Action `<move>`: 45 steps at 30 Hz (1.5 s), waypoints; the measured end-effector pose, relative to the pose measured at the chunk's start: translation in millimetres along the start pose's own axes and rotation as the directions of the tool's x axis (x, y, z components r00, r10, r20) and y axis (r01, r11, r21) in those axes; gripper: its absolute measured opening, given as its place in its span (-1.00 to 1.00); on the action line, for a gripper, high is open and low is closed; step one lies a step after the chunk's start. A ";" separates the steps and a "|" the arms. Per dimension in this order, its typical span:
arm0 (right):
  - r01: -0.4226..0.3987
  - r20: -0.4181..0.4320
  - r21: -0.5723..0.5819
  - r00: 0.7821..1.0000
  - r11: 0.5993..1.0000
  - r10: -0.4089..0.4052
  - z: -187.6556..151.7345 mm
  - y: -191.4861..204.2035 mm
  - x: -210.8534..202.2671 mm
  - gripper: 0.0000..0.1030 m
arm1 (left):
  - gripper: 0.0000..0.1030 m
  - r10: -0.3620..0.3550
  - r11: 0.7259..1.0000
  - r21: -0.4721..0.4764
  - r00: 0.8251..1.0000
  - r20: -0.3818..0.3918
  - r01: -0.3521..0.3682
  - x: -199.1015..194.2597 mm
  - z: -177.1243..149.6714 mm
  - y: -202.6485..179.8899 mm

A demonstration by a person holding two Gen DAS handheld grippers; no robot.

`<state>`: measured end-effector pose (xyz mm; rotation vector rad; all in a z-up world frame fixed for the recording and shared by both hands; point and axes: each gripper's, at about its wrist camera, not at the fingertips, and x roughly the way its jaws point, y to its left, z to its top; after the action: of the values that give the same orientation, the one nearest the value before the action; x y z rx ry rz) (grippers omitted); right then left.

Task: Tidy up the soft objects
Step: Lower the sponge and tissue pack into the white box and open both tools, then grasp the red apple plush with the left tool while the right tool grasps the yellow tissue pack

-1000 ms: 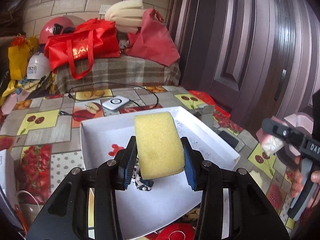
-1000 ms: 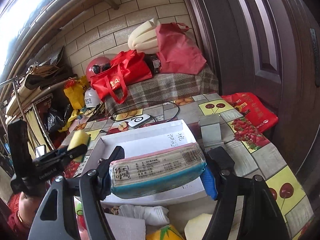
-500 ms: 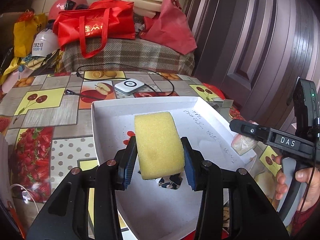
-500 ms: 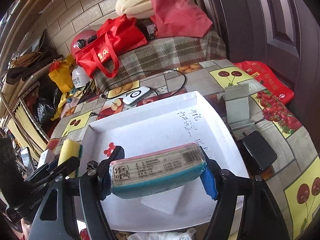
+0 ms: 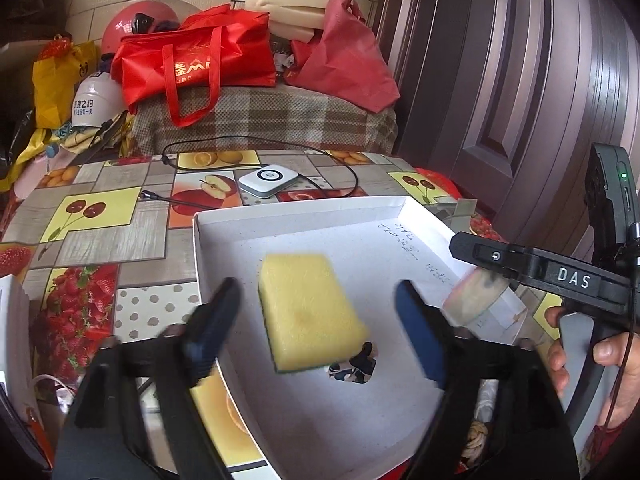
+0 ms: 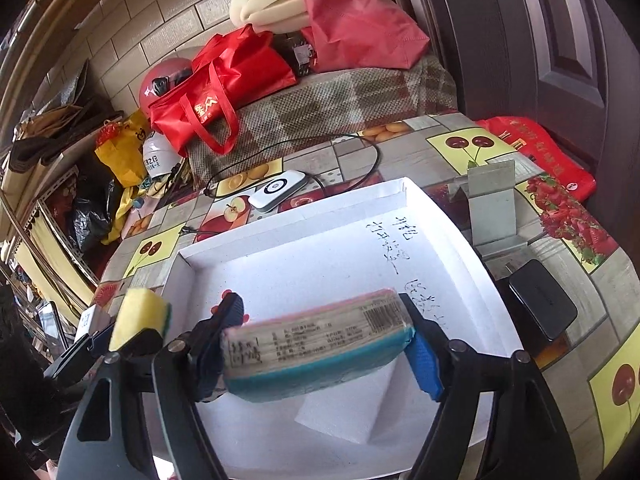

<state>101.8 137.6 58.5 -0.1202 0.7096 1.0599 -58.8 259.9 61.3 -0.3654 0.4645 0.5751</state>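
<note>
Jaws of the left gripper [image 5: 316,316] are opening around a yellow sponge [image 5: 310,312] at frame centre; the right gripper [image 6: 324,336], also opening, has a wrapped sponge pack [image 6: 316,350] between its pads, above the white tray [image 6: 312,216].

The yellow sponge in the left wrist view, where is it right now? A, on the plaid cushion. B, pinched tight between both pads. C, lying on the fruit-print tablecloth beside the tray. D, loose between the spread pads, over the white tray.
D: the yellow sponge sits clear of both opening pads of the left gripper, over the white tray.
</note>
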 end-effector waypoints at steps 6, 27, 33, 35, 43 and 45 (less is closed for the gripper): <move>0.013 0.095 0.022 0.995 1.000 -0.015 0.6 -4.4 -20.4 1.00 | 0.99 0.034 0.999 -0.019 0.998 0.052 -0.033 -9.2 3.4 6.6; 0.087 0.344 -0.015 0.936 0.996 -0.077 -38.9 -56.1 -150.6 1.00 | 0.99 -0.079 0.987 0.156 0.977 0.198 0.048 -117.6 -17.8 -16.0; 0.111 0.122 -0.214 0.989 0.970 -0.086 -89.1 -76.1 -130.8 1.00 | 0.99 -0.128 0.974 0.185 0.992 -0.014 0.128 -106.9 -72.3 -15.3; 0.090 0.077 -0.290 0.995 0.953 -0.071 -105.9 -67.5 -127.0 1.00 | 0.99 -0.165 0.965 0.187 0.981 -0.101 0.182 -94.2 -86.6 -19.2; 0.002 -0.025 -0.419 1.000 0.908 -0.013 -123.8 -39.5 -105.1 0.63 | 0.86 -0.156 0.947 0.243 0.963 -0.218 0.208 -71.5 -108.7 -38.3; -0.013 -0.059 -0.428 0.998 0.904 -0.013 -124.6 -37.4 -97.4 0.51 | 0.83 -0.160 0.949 0.228 0.957 -0.241 0.216 -66.0 -110.4 -37.4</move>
<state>45.2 -6.8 10.2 -0.5344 0.5193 1.2047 -120.3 152.4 10.4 -0.2263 0.6998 0.2839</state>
